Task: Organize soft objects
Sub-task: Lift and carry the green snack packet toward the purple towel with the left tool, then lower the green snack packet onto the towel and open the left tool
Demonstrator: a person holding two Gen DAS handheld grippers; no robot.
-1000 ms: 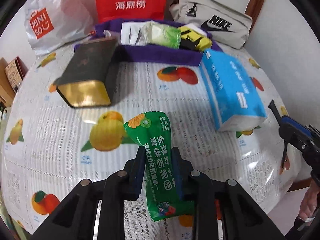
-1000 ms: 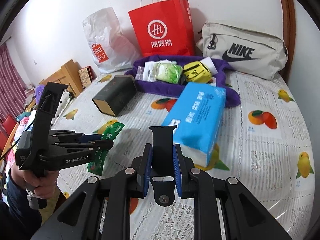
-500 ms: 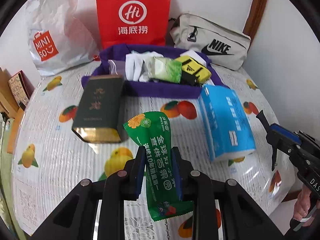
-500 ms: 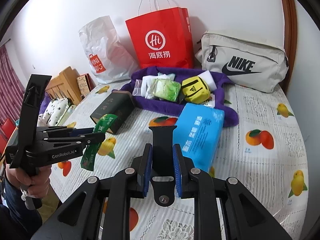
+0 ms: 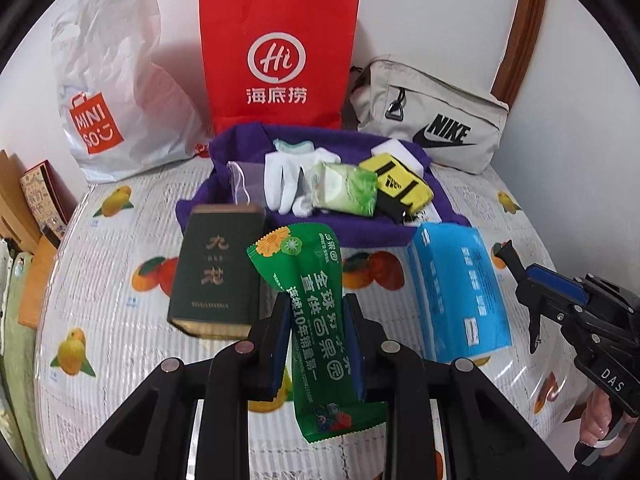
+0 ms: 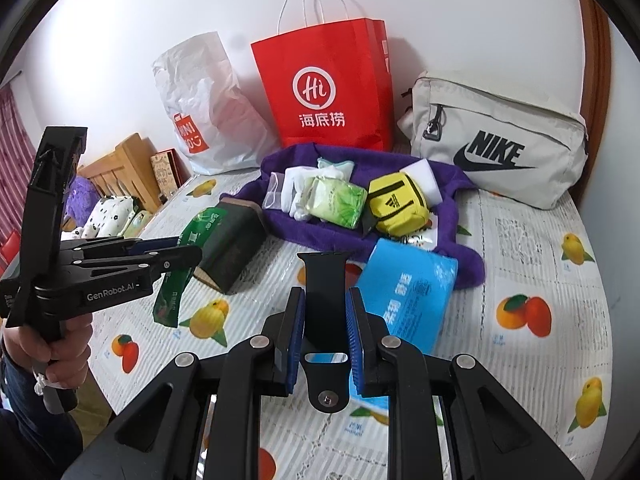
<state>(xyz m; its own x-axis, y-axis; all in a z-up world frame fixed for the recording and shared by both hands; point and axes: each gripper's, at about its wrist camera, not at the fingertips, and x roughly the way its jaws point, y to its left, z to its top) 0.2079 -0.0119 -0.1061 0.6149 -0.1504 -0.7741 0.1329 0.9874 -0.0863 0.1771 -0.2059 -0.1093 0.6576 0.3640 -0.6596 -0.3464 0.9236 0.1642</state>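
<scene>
Fingers of the left gripper pinch a light, crinkly green packet mid-length above the table, while the right gripper clamps a limp black strap; both seem best held mid-body.

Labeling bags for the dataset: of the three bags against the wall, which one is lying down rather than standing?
The grey Nike bag, at the right end. The red paper bag and white Miniso bag both stand upright.
</scene>
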